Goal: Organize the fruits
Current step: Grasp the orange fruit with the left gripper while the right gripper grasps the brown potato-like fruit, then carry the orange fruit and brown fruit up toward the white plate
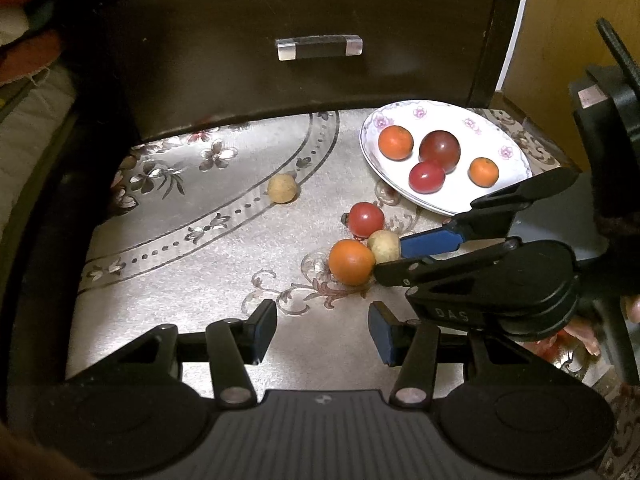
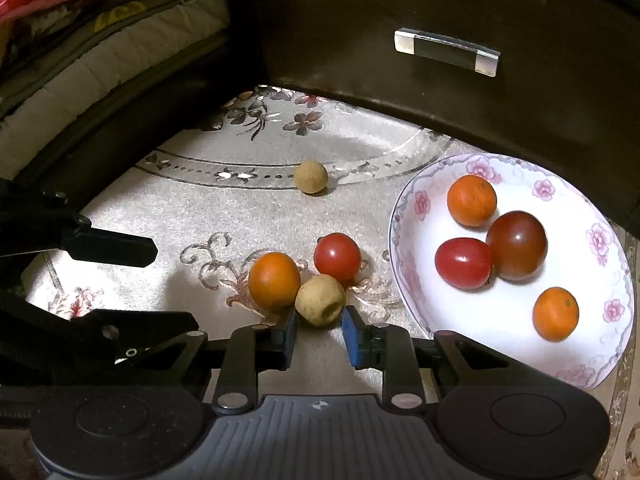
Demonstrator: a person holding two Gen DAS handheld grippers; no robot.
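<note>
A white flowered plate holds two orange fruits, a red tomato and a dark red tomato. On the cloth beside it lie a red tomato, an orange fruit and a tan longan, all touching. Another tan longan lies apart, farther back. My right gripper is open, its fingers on either side of the near longan, not closed on it. My left gripper is open and empty, over bare cloth.
A dark wooden drawer front with a clear handle stands right behind the cloth and plate. Bedding is piled at the left. The silver flowered tablecloth covers the surface.
</note>
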